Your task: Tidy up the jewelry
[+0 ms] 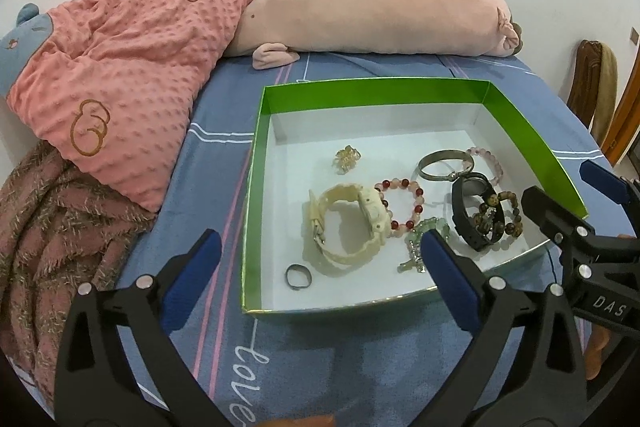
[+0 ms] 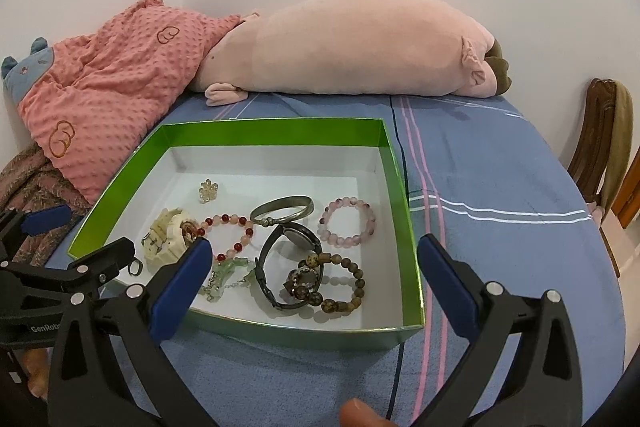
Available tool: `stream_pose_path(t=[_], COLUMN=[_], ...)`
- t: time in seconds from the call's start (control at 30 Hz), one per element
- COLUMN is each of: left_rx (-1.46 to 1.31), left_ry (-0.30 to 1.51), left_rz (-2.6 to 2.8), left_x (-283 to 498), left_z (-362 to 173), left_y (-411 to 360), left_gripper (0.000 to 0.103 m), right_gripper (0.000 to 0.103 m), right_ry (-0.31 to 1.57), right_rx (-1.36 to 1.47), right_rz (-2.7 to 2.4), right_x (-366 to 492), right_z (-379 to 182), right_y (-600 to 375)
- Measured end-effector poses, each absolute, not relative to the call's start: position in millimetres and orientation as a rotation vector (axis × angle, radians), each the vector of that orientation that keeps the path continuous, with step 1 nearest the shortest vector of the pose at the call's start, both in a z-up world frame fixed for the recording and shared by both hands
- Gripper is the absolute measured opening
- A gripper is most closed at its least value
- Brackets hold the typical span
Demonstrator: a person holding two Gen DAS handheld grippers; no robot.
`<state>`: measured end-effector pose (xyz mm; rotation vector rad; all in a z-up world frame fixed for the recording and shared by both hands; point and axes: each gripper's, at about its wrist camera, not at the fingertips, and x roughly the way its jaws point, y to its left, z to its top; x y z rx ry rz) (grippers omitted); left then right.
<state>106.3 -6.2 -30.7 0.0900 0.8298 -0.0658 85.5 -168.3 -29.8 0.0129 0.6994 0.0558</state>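
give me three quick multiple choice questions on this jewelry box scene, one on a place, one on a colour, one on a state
1. Where does the small dark ring lie?
A. in the box, near its front left corner
B. on the bedsheet
C. on the pink plush

2. What colour are the box walls on the inside?
A. red
B. green
C. black

3. How are the left tongs and right tongs?
A. both shut on beads
B. one open, one shut
C. both open, empty

Key: 1 A, the ring sits on the white floor beside the cream watch. 2 B, the walls are bright green. 3 C, blue pads stand wide apart, nothing between them.
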Motion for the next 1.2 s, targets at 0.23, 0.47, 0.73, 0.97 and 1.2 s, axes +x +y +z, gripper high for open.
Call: stream_pose_path(t=[0.23, 0.47, 0.73, 0.97, 1.2], left_rx=[0.092, 0.094, 0.094, 0.096, 0.094], left_ry=[0.829, 0.837, 0.837, 0.838, 0.840], left_rz=[-0.064, -0.066, -0.067, -0.069, -0.071], left_x=[106.3, 106.8, 106.2, 106.8, 107.2], left_z=[-31.4, -33.2, -33.8, -33.4, -33.5], left_y=[-5.8, -5.6, -5.2, -5.0, -4.9], left_gripper=[0.101, 0.101, 0.101, 0.101, 0.101], right_gripper=[0.102, 0.102, 0.102, 0.102, 0.102], right_ry=[0.703, 0.705, 0.705, 0.706, 0.706], right_rx=[0.014, 0.015, 0.016, 0.016, 0.016], right_rz=[0.054, 0.052, 0.050, 0.049, 0.047], right_x=[85.3, 84.6, 84.2, 84.3, 83.6], right_z=[-31.2, -31.3, -31.3, -31.5, -31.8], right_y=[-166.8, -166.0, -164.9, -164.6, -163.7])
